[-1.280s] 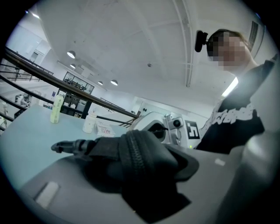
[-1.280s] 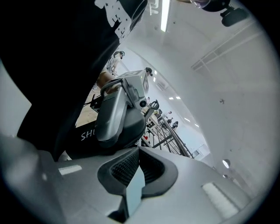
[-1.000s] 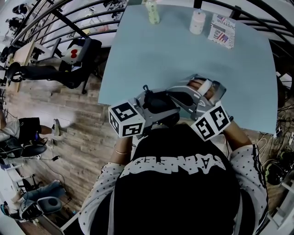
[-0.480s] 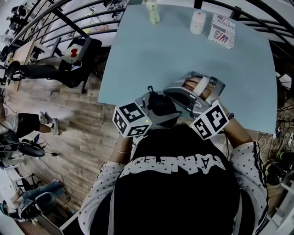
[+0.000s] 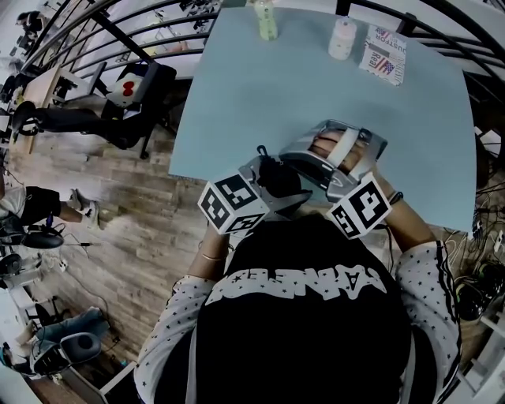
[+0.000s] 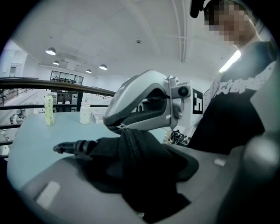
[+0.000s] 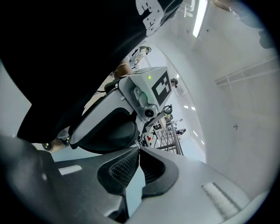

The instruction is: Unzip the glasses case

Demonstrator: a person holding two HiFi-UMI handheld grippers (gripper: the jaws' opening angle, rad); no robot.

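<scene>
Blue table (image 5: 268, 102) — green bottle (image 5: 267, 22), box (image 5: 383, 54) beyond glasses case (image 6: 140, 166)

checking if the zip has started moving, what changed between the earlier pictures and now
The left gripper, shut on the black glasses case, shifted slightly toward the right gripper and rolled, turning its marker cube. The right gripper stayed pinched on the zipper pull, almost in place. No opening of the zip shows. The two bottles and the box at the table's far edge stayed put.
</scene>
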